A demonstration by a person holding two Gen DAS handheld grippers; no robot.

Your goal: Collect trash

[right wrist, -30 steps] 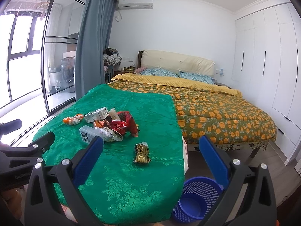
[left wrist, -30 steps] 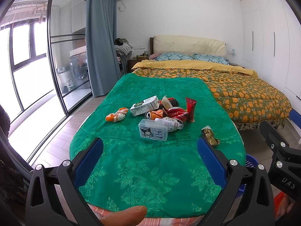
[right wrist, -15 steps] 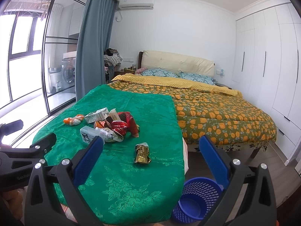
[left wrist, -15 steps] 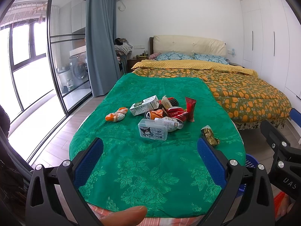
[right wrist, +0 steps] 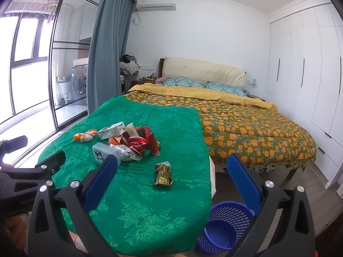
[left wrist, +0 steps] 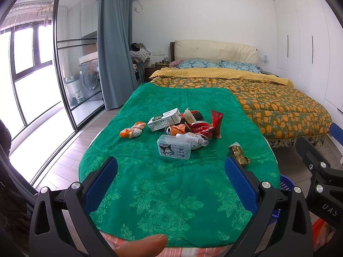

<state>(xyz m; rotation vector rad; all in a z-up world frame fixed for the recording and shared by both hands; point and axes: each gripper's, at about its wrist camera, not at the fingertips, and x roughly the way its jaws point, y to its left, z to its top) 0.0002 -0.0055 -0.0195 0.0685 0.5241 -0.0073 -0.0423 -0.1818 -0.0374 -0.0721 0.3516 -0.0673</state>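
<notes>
Both grippers wide open, empty: left gripper (left wrist: 170, 177), right gripper (right wrist: 172, 174)

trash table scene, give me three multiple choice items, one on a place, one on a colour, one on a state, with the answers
1. Where is the blue basket?
A. on the bed
B. on the floor by the table's right edge
C. on the green cloth

2. What colour is the wrapper lying alone, apart from the trash pile?
A. gold
B. white
C. pink

3. How do the left gripper and right gripper stand?
A. both shut on trash
B. one open, one shut
C. both open, holding nothing

Answers: 1 B, the right wrist view shows it on the floor below the green cloth. 2 A, its foil is golden. 3 C, the blue pads stand wide apart in each view, with nothing between them.
</notes>
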